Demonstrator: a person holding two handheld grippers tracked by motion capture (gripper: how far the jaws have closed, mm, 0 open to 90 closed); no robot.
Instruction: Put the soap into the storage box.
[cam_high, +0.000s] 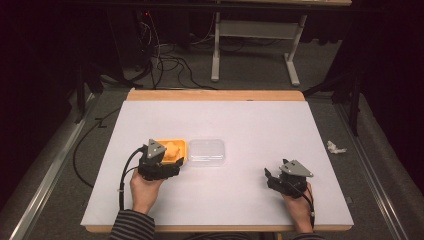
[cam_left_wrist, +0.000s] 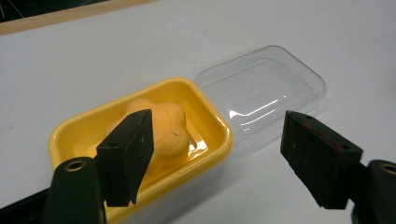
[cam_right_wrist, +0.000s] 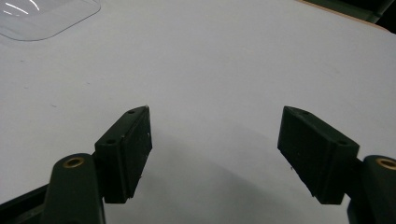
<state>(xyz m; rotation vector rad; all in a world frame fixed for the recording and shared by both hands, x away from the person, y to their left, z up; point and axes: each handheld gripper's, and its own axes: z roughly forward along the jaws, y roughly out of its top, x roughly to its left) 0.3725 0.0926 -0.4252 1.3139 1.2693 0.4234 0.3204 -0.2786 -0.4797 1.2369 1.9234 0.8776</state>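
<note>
One yellow box (cam_left_wrist: 84, 135) sits on the white table (cam_high: 250, 120), left of the middle and toward the person's side, and it holds a single orange piece (cam_left_wrist: 163, 128) with a lobed, flower-like outline that lies on the box floor. Just beside the box, touching its right-hand edge in the high view, lies one clear plastic lid (cam_left_wrist: 261, 93), flat on the table and with nothing in it (its ribbed surface catches a streak of light). The left gripper (cam_left_wrist: 217, 154) hovers at the near end of the yellow box with its jaws spread wide: one jaw hangs over the box in front of the orange piece, the other stands over the bare table near the lid, and neither grips anything. The right gripper (cam_right_wrist: 215, 154) is well apart from the box, near the table's right front part, its jaws also spread wide over bare white surface. A corner of the clear lid appears at the top left of the right gripper view.
</note>
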